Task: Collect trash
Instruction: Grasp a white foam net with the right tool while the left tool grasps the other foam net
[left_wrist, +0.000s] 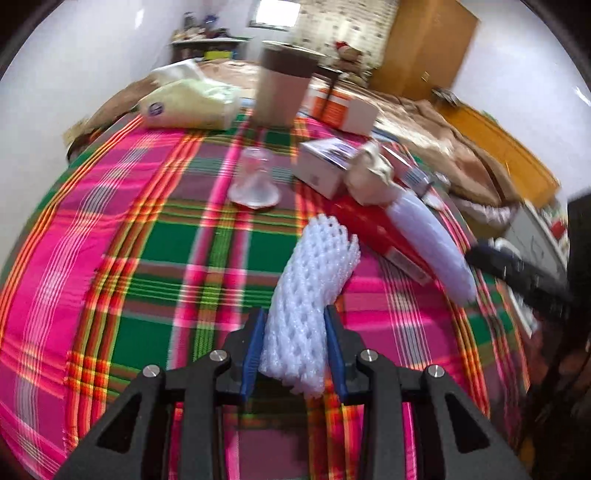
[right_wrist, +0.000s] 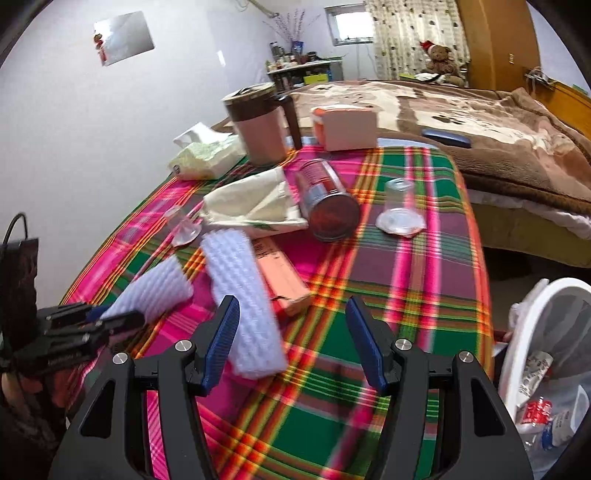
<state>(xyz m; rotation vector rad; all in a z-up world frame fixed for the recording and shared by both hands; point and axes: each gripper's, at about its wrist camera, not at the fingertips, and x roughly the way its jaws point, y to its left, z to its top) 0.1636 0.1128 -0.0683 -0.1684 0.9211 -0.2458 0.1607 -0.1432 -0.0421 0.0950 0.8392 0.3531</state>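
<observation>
My left gripper (left_wrist: 294, 339) is shut on a white foam net sleeve (left_wrist: 310, 291) above the plaid tablecloth (left_wrist: 147, 258); it also shows in the right wrist view (right_wrist: 155, 291), held at the left. A second white foam sleeve (right_wrist: 243, 295) lies on the table, just left of my right gripper (right_wrist: 293, 339), which is open and empty. It also shows in the left wrist view (left_wrist: 432, 240), lying on a red box (left_wrist: 373, 232). A white trash bin (right_wrist: 546, 369) with wrappers inside stands at the lower right.
On the table: a tipped can (right_wrist: 327, 199), a crumpled paper bag (right_wrist: 255, 203), an orange box (right_wrist: 284, 280), two upturned clear cups (right_wrist: 400, 210) (right_wrist: 181, 225), a brown jug (right_wrist: 258, 125), a tissue pack (right_wrist: 207, 157) and a white carton (right_wrist: 347, 125). A bed (right_wrist: 480, 118) lies behind.
</observation>
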